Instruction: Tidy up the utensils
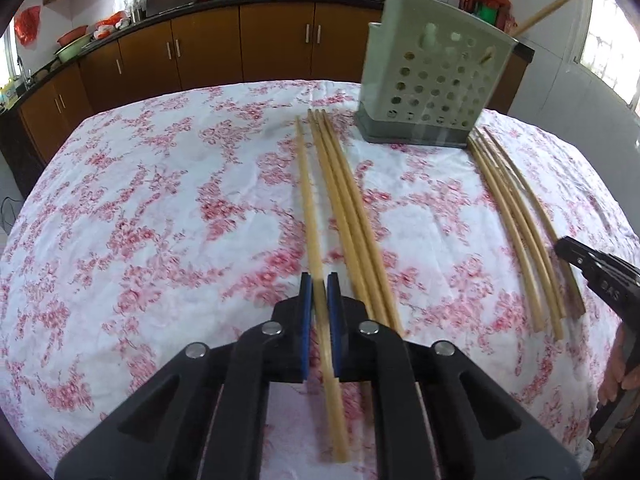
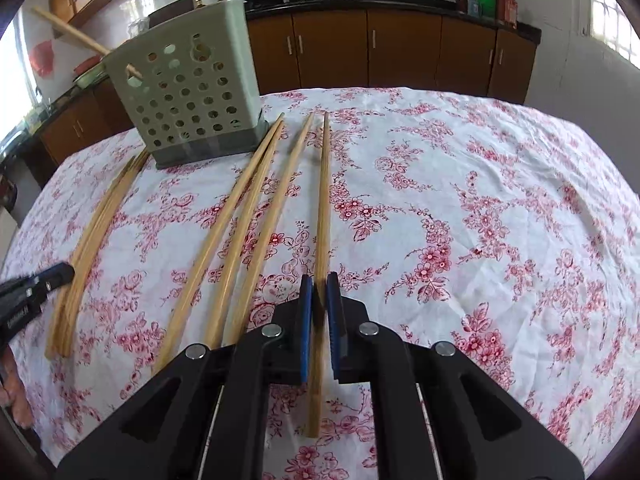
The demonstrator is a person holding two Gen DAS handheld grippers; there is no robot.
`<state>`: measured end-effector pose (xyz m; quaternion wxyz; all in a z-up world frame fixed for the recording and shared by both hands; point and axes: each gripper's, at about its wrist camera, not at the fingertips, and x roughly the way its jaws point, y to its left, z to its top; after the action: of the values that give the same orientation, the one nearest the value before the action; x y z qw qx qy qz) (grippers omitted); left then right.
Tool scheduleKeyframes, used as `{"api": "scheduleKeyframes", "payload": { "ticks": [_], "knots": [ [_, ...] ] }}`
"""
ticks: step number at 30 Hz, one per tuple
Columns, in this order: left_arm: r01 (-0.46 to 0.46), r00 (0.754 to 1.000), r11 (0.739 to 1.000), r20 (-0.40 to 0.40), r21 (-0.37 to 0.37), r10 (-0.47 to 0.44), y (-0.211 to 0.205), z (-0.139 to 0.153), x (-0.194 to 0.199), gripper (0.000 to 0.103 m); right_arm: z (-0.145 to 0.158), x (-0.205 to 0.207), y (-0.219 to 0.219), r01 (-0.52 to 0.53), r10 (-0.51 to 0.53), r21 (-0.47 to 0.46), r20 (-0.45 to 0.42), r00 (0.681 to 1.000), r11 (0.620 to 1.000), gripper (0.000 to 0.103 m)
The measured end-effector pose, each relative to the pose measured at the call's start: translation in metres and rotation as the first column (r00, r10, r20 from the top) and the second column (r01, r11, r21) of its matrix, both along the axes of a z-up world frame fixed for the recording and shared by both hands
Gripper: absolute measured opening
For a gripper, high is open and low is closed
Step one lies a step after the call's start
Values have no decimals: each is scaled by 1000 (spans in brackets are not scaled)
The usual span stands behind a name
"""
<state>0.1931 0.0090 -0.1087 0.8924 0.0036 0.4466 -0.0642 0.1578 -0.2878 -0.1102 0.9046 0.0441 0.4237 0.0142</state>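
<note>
My left gripper (image 1: 319, 282) is shut on a wooden chopstick (image 1: 306, 184) that lies on the floral tablecloth (image 1: 160, 200), the leftmost of its group. Three more chopsticks (image 1: 348, 208) lie just to its right. My right gripper (image 2: 319, 280) is shut on the rightmost chopstick (image 2: 324, 184) of another group, with three chopsticks (image 2: 256, 208) lying to its left. A grey-green perforated utensil holder (image 1: 432, 80) (image 2: 188, 92) stands upright at the far side between the groups, with chopsticks sticking out of its top.
In the left wrist view the tip of the right gripper (image 1: 562, 246) and a hand (image 1: 620, 372) show at the right edge. Brown kitchen cabinets (image 2: 400, 52) and a dark counter with pans run behind the table. The cloth (image 2: 500, 220) spreads out to the right.
</note>
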Motion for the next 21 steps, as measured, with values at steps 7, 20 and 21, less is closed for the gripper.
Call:
{"api": "scheduleKeyframes", "payload": {
  "ticks": [7, 20, 21],
  "knots": [
    [-121, 993, 993, 5, 9, 121, 41, 2, 28, 9, 0, 19, -26, 111, -111, -10, 9, 994, 994, 8],
    [-126, 992, 989, 17, -80, 128, 55, 1, 24, 10, -2, 19, -26, 117, -117, -20, 2, 993, 993, 9],
    [-126, 992, 989, 17, -80, 128, 56, 1, 24, 10, -2, 18, -26, 117, -117, -24, 2, 993, 993, 9]
  ]
}}
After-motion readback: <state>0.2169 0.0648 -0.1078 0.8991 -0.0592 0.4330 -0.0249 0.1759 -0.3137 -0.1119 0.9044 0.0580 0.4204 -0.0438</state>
